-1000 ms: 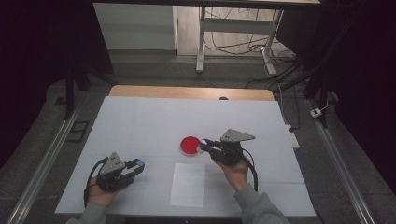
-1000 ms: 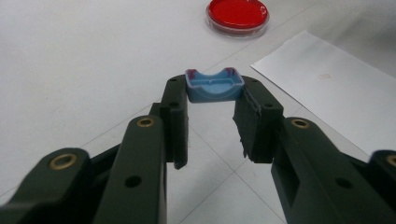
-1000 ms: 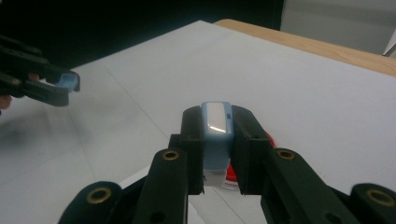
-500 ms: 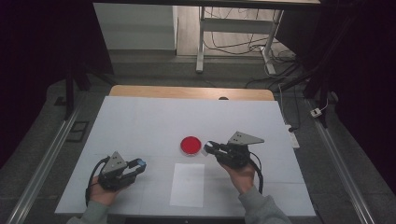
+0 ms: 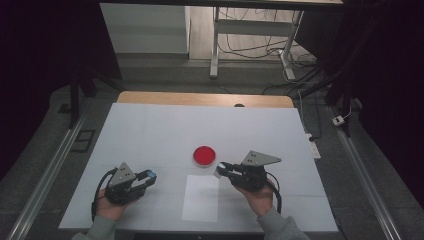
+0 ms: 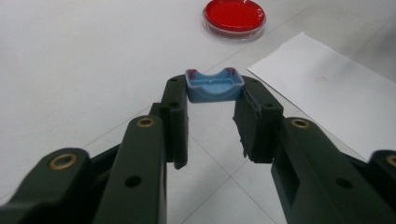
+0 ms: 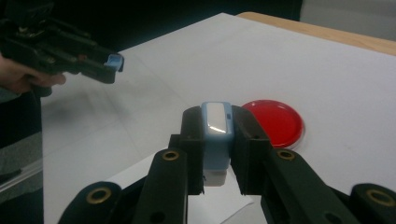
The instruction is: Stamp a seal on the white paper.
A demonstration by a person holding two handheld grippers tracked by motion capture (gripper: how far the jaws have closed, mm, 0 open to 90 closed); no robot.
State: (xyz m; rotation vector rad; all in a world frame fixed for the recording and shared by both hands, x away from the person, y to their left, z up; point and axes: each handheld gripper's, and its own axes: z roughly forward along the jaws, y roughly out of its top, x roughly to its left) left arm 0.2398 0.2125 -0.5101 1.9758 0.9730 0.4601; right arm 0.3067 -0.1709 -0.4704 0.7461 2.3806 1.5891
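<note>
My left gripper [image 5: 149, 175] rests low at the near left of the white table [image 5: 200, 125], shut on a small blue cap [image 6: 215, 86] pinched crosswise between its tips. At the near right, my right gripper [image 5: 220, 169] points left and is shut on a pale blue block with a white top [image 7: 216, 128]. A round red dish [image 5: 204, 155] sits just beyond and left of its tips, apart from them. In the right gripper view the red dish [image 7: 275, 121] lies behind the jaws and the left gripper [image 7: 114, 63] with its blue cap is at upper left.
A white sheet of paper [image 5: 201, 197] lies flat between the two hands, near the front edge. A wooden strip [image 5: 205, 99] marks the table's far edge. Metal rails run along both sides, and desk legs and cables stand on the floor beyond.
My right gripper has drawn back from the red dish, toward the person and slightly right, still holding the pale blue block. The left gripper has stayed put.
</note>
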